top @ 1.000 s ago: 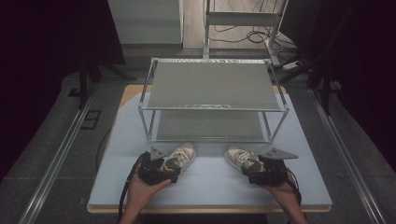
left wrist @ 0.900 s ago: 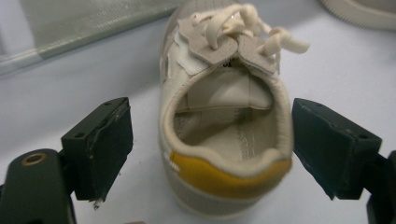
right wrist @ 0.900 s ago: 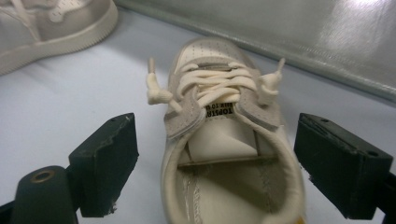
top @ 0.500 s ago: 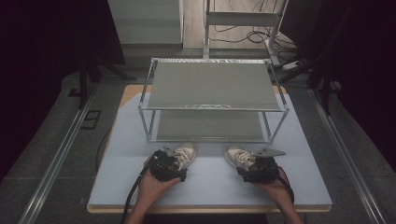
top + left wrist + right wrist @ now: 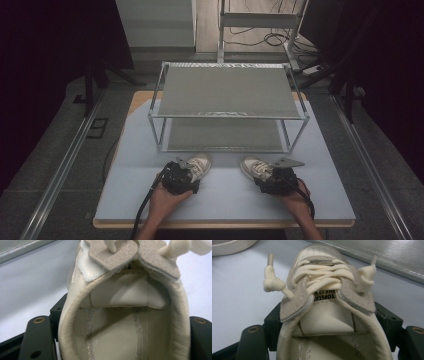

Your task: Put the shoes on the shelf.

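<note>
- Both forearms come in from the near edge of the high view, set side by side and well apart, each hand wrapped around the back of its tool.
- The left hand (image 5: 167, 200) holds the left gripper (image 5: 181, 176) low and pointing away from the person; its jaws have just been closing, one on each side of a heel.
- The right hand (image 5: 292, 201) holds the right gripper (image 5: 276, 180) likewise; its jaws have just been closing too.

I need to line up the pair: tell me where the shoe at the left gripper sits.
In the high view, the cream lace-up shoe lies on the pale blue table, left of its twin, just before the two-tier metal rack.
</note>
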